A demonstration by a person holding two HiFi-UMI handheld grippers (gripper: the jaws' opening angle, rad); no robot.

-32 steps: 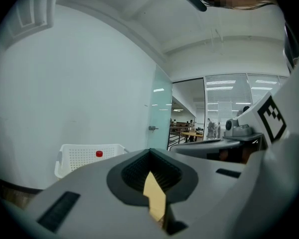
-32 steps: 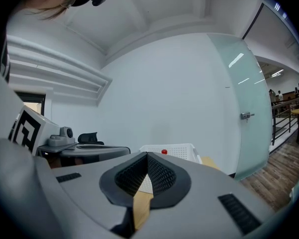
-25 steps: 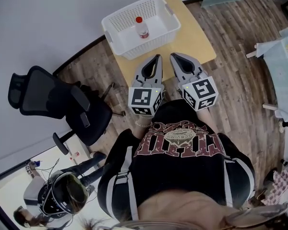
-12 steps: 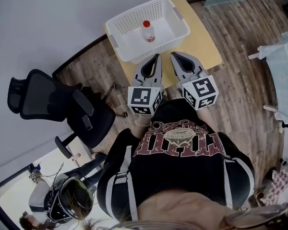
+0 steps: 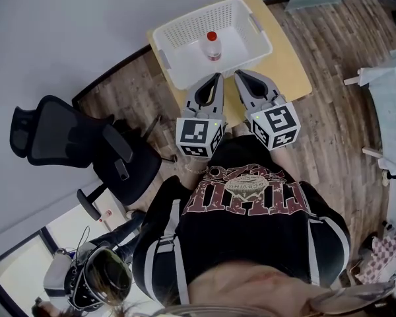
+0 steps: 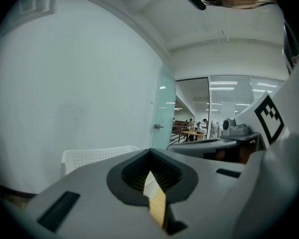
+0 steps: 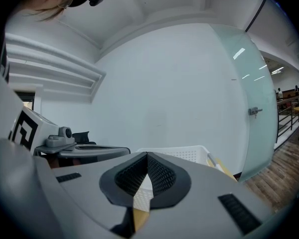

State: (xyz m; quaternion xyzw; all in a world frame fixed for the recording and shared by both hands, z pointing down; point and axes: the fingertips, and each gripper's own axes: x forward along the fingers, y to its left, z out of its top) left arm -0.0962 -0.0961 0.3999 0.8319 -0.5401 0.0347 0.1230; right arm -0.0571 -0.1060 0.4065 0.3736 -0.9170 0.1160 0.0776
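**Red-capped clear plastic bottle (image 5: 212, 45) drops out of both gripper views**

My left gripper (image 5: 216, 78) has its fingers pressed together on nothing, and my right gripper (image 5: 239, 75) is the same. The two hover side by side over the near edge of the small light wooden table (image 5: 287, 65), just short of the white perforated plastic basket (image 5: 178, 28). The bottle stands upright inside that basket, by the table's far edge. A second ago its cap showed above the basket wall in both gripper views; now only the wall shows. In the head view the basket has slid right. I judge that I shifted and nothing was touched.
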